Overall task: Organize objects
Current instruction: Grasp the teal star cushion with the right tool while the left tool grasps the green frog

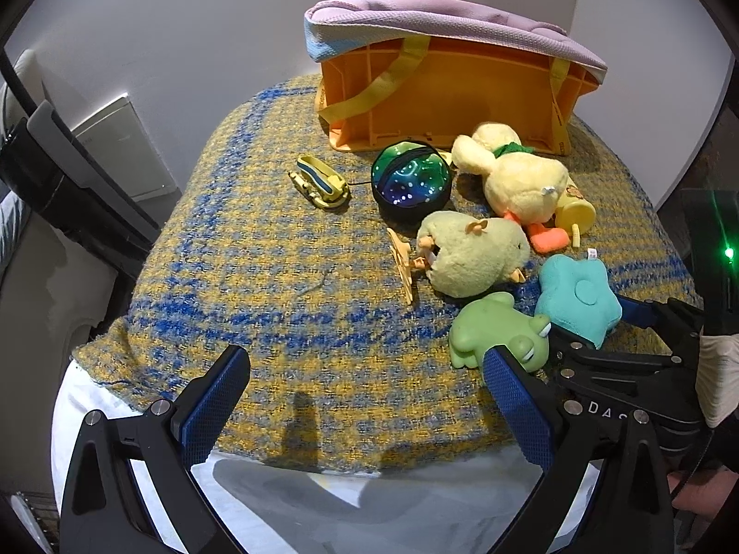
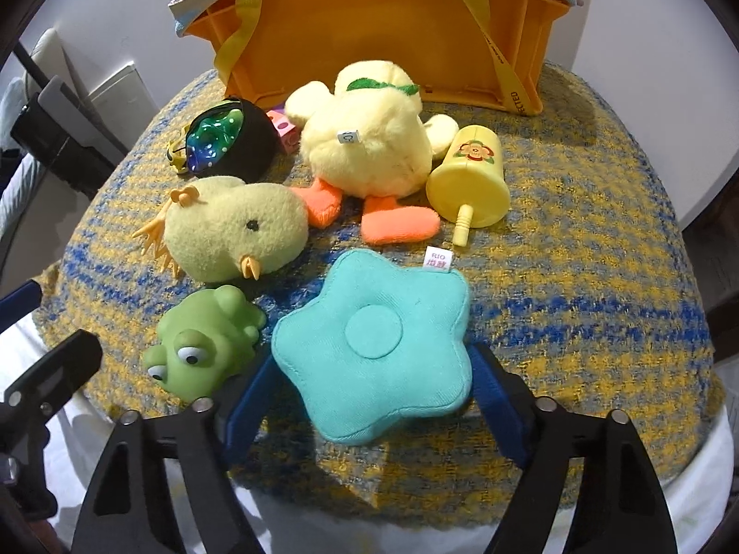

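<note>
Toys lie on a yellow-and-blue blanket (image 1: 277, 277). My right gripper (image 2: 369, 397) is shut on a teal star cushion (image 2: 374, 346), its blue pads pressing both sides; the cushion also shows in the left wrist view (image 1: 577, 295). A green frog toy (image 2: 203, 346) sits just left of it. My left gripper (image 1: 365, 392) is open and empty above the blanket's near edge, the frog (image 1: 494, 328) by its right finger. A round chick plush (image 2: 235, 231), a yellow duck plush (image 2: 365, 138), a yellow cup (image 2: 471, 180) and a shiny ball (image 1: 411, 180) lie behind.
An orange crate (image 1: 452, 97) lies on its side at the back with a pink cushion (image 1: 439, 23) on top. A small yellow toy vehicle (image 1: 321, 182) lies left of the ball. A pink cube (image 2: 281, 127) peeks out behind the duck. White sheet (image 1: 323, 508) shows below the blanket.
</note>
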Demonstrator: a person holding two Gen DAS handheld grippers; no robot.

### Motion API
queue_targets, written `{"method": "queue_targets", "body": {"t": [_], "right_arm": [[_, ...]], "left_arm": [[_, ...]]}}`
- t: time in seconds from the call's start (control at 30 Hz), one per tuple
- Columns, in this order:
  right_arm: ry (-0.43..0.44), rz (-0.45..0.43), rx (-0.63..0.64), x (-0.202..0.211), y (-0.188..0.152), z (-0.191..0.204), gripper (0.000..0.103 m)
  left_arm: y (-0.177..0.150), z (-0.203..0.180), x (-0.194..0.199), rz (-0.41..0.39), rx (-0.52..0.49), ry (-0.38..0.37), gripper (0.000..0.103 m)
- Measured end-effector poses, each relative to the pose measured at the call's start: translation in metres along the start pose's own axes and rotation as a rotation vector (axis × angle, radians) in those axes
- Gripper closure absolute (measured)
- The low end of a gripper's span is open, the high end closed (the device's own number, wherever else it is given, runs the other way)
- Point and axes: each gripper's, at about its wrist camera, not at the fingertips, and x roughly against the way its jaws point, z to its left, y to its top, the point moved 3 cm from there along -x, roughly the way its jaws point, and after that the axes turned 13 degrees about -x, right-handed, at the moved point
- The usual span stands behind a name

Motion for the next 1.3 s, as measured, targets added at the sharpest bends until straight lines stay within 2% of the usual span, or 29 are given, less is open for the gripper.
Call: {"method": "queue_targets", "body": {"t": [0.1, 0.33, 0.67, 0.97, 1.1, 1.2, 1.3], "right_arm": [[-0.002, -0.007, 0.009, 0.003, 0.0, -0.001, 0.03], [-0.051, -0.067, -0.008, 0.025, 0.001, -0.023, 0.032], [-0.064, -0.064, -0.1, 0.033, 0.007, -0.059, 0.032], [-0.072, -0.068, -0.108, 0.027, 0.01, -0.06, 0.032], [-0.071, -0.063, -0.105, 0.025, 0.011, -0.06, 0.032], [-0.075, -0.059, -0.097, 0.023, 0.01, -0.058, 0.032], [-0.081, -0.057, -0.091, 0.022, 0.009, -0.057, 0.032]], "left_arm": [[0.001, -0.003, -0.002, -0.002, -0.002, -0.005, 0.0], [0.004, -0.016, -0.01, 0.016, 0.012, -0.076, 0.0], [0.019, -0.046, -0.025, 0.018, -0.022, -0.123, 0.0], [0.021, -0.055, -0.042, 0.045, -0.04, -0.138, 0.002], [0.02, -0.056, -0.047, 0.048, -0.048, -0.157, 0.015], [0.018, -0.058, -0.053, 0.071, -0.052, -0.165, 0.039], [0.018, -0.057, -0.05, 0.057, -0.051, -0.162, 0.045]]}}
